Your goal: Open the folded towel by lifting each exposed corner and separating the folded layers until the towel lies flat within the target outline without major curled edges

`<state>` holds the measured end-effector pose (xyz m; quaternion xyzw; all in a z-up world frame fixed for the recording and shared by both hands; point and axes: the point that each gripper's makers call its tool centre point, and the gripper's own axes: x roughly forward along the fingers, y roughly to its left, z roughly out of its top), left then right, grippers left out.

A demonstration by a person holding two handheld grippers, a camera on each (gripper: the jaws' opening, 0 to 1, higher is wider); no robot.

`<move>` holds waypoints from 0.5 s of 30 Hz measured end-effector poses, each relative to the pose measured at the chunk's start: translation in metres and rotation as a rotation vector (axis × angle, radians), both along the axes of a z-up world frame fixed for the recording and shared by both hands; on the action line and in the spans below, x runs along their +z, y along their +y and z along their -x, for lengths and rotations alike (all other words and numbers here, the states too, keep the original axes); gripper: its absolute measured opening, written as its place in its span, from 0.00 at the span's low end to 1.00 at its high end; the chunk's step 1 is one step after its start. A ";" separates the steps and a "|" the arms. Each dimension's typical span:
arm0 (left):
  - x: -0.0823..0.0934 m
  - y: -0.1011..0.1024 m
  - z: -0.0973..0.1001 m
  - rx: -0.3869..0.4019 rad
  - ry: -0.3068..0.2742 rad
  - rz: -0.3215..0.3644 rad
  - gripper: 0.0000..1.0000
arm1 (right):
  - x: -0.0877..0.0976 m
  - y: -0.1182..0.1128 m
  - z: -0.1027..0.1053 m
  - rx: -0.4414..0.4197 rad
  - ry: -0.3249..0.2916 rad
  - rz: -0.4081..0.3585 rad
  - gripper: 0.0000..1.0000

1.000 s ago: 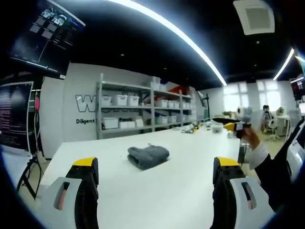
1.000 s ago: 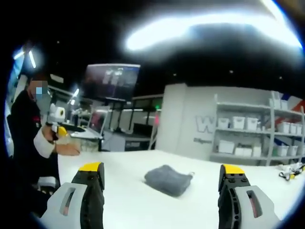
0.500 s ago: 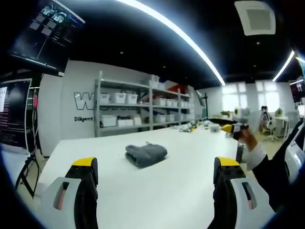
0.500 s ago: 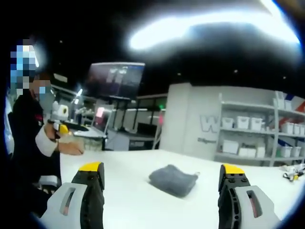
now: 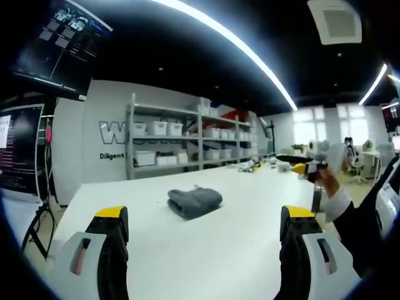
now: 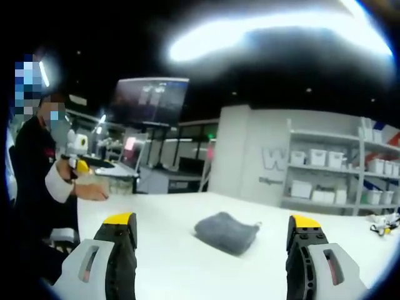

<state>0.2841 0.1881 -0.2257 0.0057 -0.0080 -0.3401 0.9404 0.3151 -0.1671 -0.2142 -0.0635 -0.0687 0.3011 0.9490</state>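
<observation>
Towel [image 5: 194, 202] lies mid-table [image 5: 237, 250]; shelves [image 5: 187, 144] behind, person [image 6: 37, 181] at table's edge.

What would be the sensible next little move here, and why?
Probably bring one tool, say the right tool, forward and down toward the grey towel. The towel is a folded bundle on the white table, ahead of both tools and touched by neither. The right tool's jaws and the left tool's stand wide apart with nothing between them, so closing the gap comes before lifting any corner.

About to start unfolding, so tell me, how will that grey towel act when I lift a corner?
The grey towel sits in a soft rumpled bundle, so it will probably droop. It looks light, so the whole bundle may drag across the smooth white table.
</observation>
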 end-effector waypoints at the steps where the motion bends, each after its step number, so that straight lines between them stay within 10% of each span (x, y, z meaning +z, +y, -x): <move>1: 0.000 0.000 0.000 0.000 0.001 0.000 1.00 | 0.000 0.000 0.000 0.003 0.000 -0.003 0.99; 15: -0.001 0.001 -0.002 0.000 0.003 -0.011 1.00 | -0.003 0.000 -0.008 -0.008 0.000 0.005 0.99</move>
